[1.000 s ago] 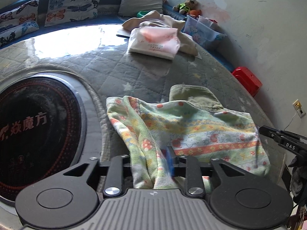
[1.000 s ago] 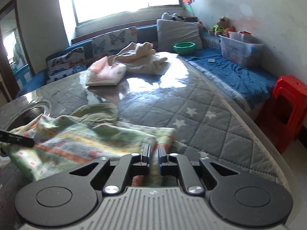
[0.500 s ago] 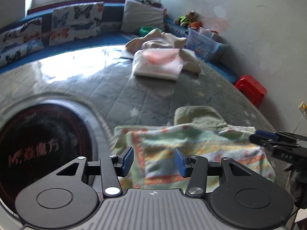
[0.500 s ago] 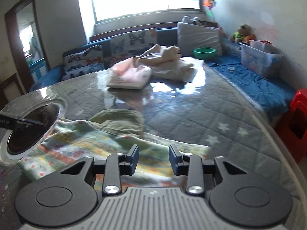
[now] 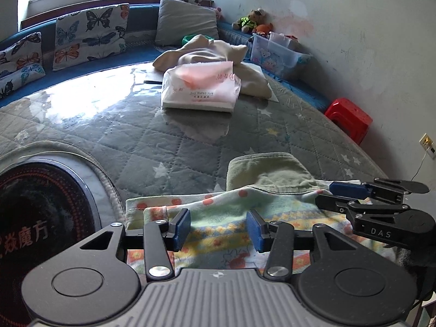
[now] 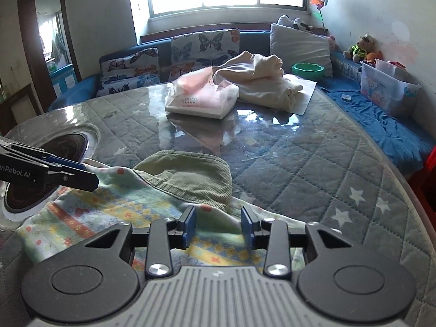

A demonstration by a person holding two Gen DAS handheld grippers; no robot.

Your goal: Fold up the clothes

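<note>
At the bench's near edge lies a folded patterned cloth over an olive garment; left claw and right claw gape, empty; pink packet beyond.

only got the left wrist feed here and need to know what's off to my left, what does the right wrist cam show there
Observer: A doorway opens in the wall left of the window; your view cuts it off.
Operator: anything on the blue bench i can't see
Observer: A green bowl sits clear beside the grey pillow; in your view the cream garment hides most of it.
Operator: right gripper holding the patterned cloth
Observer: No. The right gripper has its jaws apart above the patterned cloth, pads off it.
</note>
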